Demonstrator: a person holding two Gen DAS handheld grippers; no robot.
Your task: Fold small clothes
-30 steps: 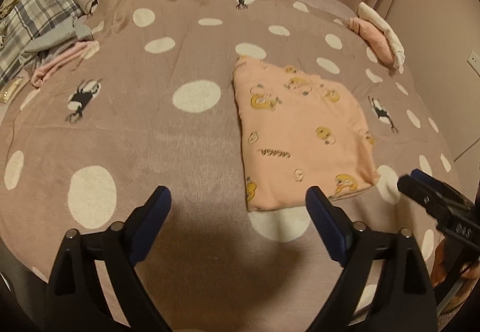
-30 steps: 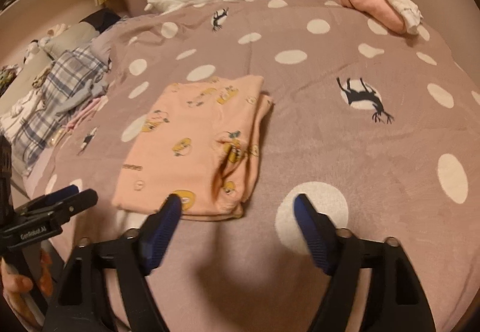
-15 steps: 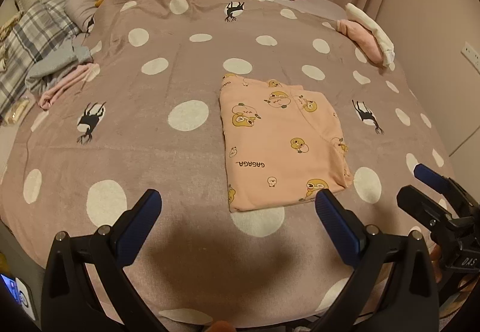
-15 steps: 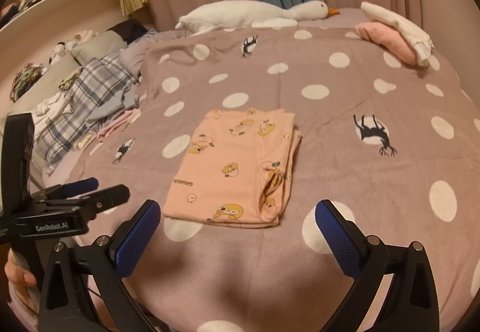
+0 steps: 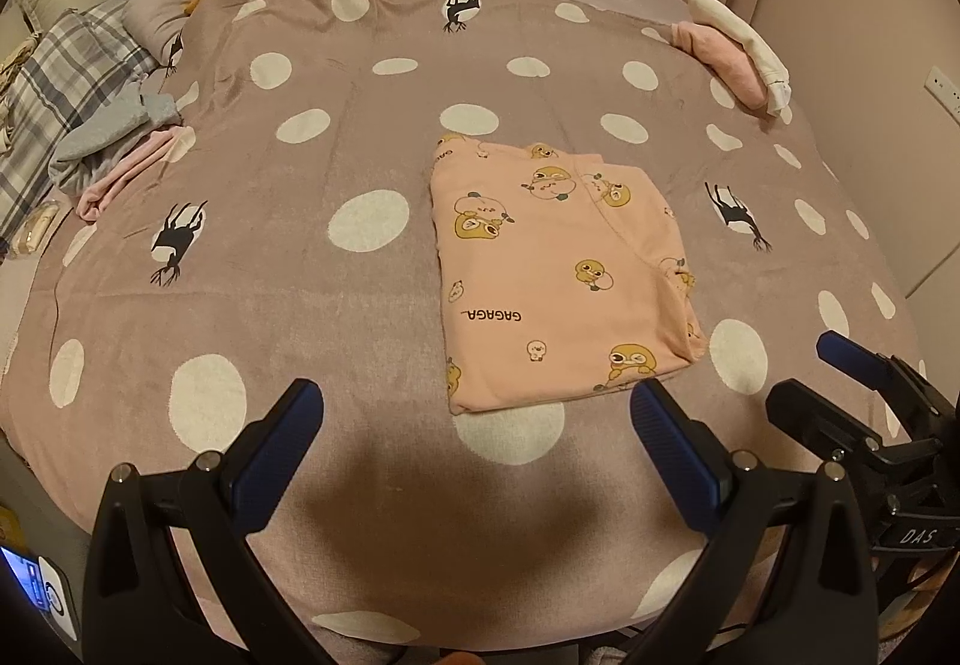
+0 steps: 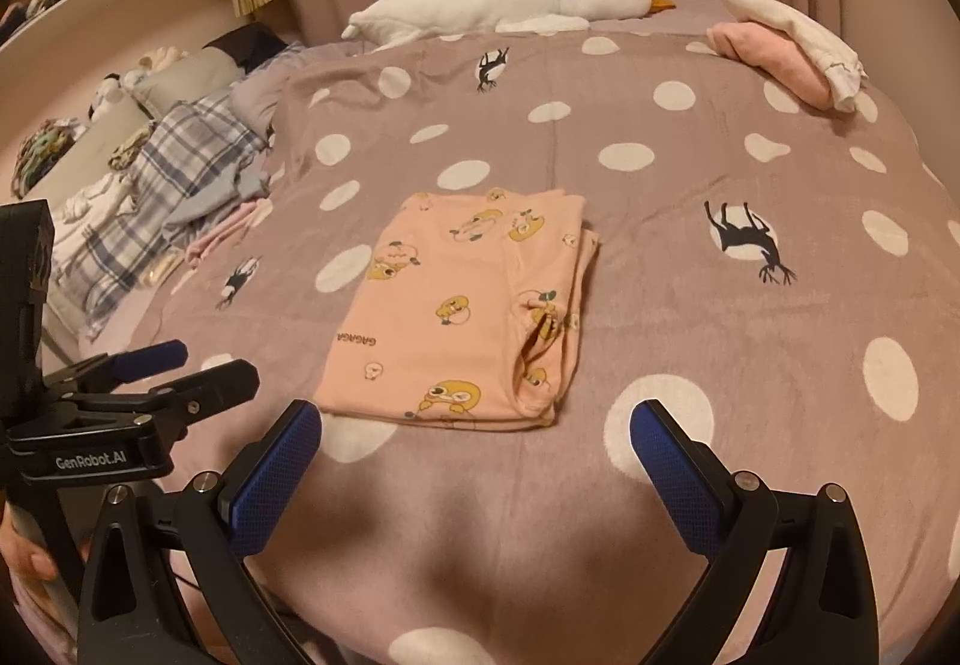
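A: Any writing?

B: "GAGAGA" on the folded peach garment (image 5: 558, 275); "GenRobot.AI" on the left claw (image 6: 198, 374), "DAS" on the right claw (image 5: 840, 383).

A: Count?

B: One garment, a flat soft rectangle with duck prints, on the dotted bed (image 5: 270, 305), just ahead of both claws. Two claws, both released; their jaws have just been opening, nothing between them. One plush goose (image 6: 498, 8) far beyond.
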